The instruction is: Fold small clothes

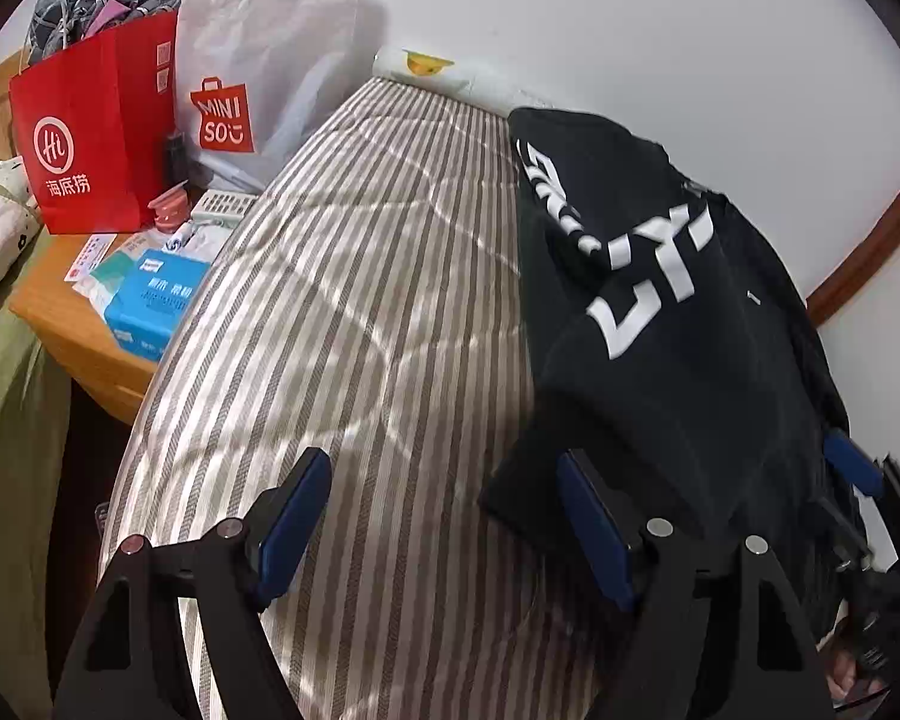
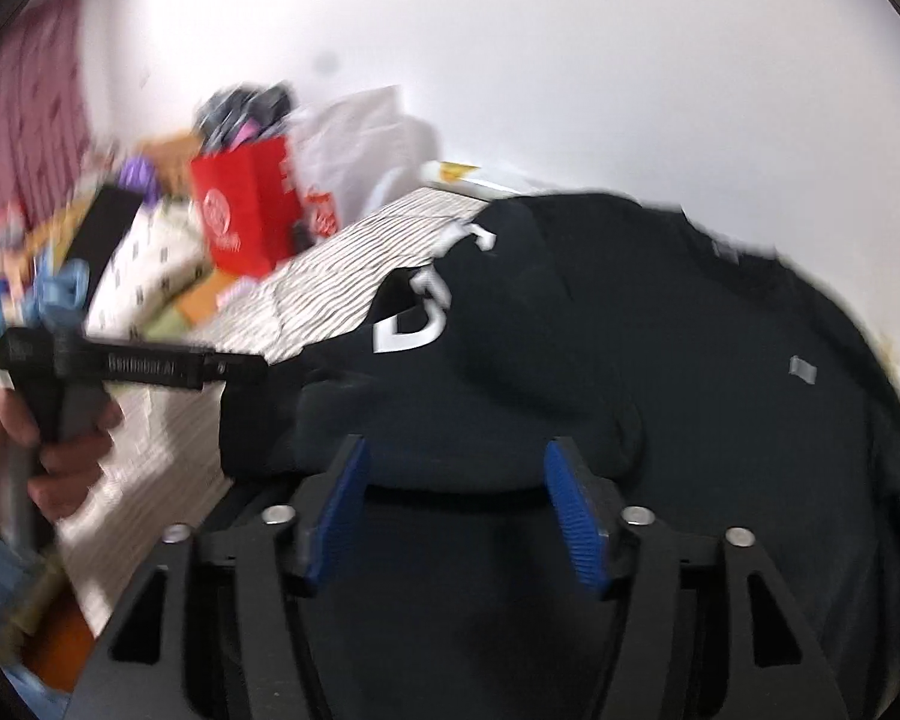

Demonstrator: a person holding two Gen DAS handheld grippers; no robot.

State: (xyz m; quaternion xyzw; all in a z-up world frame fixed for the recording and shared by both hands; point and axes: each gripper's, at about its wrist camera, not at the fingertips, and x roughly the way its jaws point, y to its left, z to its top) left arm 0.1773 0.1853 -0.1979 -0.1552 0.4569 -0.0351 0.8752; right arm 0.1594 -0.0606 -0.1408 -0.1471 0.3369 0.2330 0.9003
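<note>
A black T-shirt (image 1: 678,324) with white lettering lies bunched on the striped bed cover (image 1: 354,300), near the wall on the right. My left gripper (image 1: 444,498) is open with blue pads, its right finger beside the shirt's near corner, holding nothing. In the right wrist view, which is blurred by motion, the shirt (image 2: 600,348) fills the middle and right. My right gripper (image 2: 456,492) is open just above its near edge, with no cloth between the pads. The left gripper's handle (image 2: 132,363) and the hand on it show at the left there.
A wooden bedside table (image 1: 60,312) stands left of the bed with a red paper bag (image 1: 96,126), a white MINISO bag (image 1: 258,60), a blue tissue box (image 1: 150,300) and small items. A white wall runs behind the bed. A green sheet (image 1: 6,420) hangs at far left.
</note>
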